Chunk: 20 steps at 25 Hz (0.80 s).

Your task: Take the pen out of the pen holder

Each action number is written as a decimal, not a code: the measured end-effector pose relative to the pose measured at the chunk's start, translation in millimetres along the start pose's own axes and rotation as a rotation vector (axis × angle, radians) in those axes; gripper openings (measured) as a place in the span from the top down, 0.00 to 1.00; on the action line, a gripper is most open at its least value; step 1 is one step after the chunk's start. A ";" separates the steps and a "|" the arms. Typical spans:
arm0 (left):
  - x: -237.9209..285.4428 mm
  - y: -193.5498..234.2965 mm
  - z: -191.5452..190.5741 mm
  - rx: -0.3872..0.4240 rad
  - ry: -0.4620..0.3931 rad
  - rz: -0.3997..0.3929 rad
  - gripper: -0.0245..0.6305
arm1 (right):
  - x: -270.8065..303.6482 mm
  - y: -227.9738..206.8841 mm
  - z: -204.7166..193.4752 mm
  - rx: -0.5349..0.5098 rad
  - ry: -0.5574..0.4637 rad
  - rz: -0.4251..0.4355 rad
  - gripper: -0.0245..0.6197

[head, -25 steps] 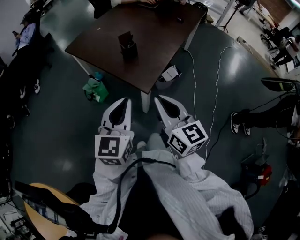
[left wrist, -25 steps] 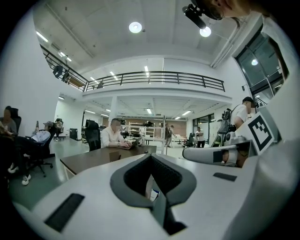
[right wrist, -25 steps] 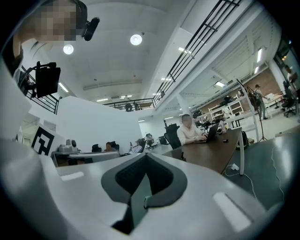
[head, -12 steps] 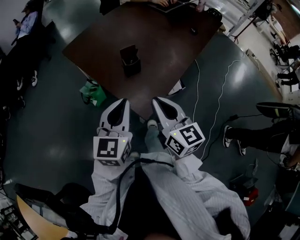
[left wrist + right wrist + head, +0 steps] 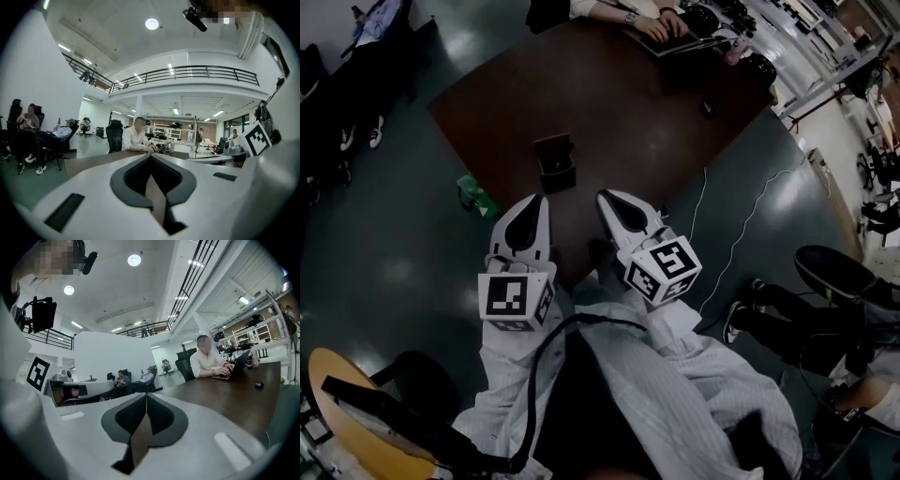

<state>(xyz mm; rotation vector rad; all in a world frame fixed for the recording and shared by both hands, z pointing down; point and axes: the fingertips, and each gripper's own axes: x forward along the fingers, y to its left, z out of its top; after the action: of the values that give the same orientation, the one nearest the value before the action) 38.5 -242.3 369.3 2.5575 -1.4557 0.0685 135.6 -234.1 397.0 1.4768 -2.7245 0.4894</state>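
Note:
A black box-shaped pen holder (image 5: 555,162) stands on the dark brown table (image 5: 619,103), near its front corner. Any pen in it is too dark to make out. My left gripper (image 5: 540,198) is shut and empty, with its tip just short of the holder on the near side. To its right, my right gripper (image 5: 602,194) is also shut and empty over the table's near edge. In the left gripper view the jaws meet at the tip (image 5: 150,155), and in the right gripper view they meet likewise (image 5: 146,394). The holder is hidden in both gripper views.
A person types on a laptop (image 5: 661,26) at the table's far side, and a small dark object (image 5: 705,109) lies near them. A green bag (image 5: 474,194) and white cables (image 5: 741,225) lie on the floor. Seated people's legs (image 5: 773,314) are at the right.
Both grippers have moved forward toward the table, still shut. The table and pen holder have come much nearer, and the tips now reach the table's near edge.

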 end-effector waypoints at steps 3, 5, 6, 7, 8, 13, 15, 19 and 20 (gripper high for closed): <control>9.0 7.9 -3.5 -0.015 0.020 0.045 0.96 | 19.8 -12.7 -10.0 0.012 0.049 0.029 0.96; 15.1 15.1 -5.0 -0.024 0.034 0.066 0.96 | 33.3 -18.0 -17.3 0.023 0.082 0.046 0.96; 19.2 18.8 -4.8 -0.028 0.039 0.072 0.96 | 39.6 -20.3 -20.0 0.028 0.094 0.052 0.96; 23.8 22.1 -3.7 -0.030 0.041 0.075 0.96 | 45.4 -22.9 -22.3 0.032 0.104 0.054 0.96; 28.3 25.0 -2.3 -0.031 0.041 0.075 0.96 | 50.8 -25.9 -24.3 0.035 0.113 0.052 0.96; 52.2 41.8 3.8 -0.028 0.051 0.068 0.96 | 77.5 -39.6 -30.7 0.046 0.155 0.041 0.96; 60.2 49.2 3.4 -0.035 0.053 0.064 0.96 | 86.8 -43.6 -32.0 0.043 0.167 0.034 0.96; 70.4 60.1 -1.0 -0.047 0.064 0.051 0.96 | 106.3 -55.3 -40.6 0.043 0.196 0.005 0.96; 71.9 62.6 -3.7 -0.052 0.071 0.050 0.96 | 110.8 -58.5 -44.3 0.044 0.207 -0.004 0.95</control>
<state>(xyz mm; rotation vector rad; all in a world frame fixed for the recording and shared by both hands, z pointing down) 22.1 -333.5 392.1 2.4522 -1.4748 0.1260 115.5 -342.3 471.5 1.3558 -2.5670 0.6662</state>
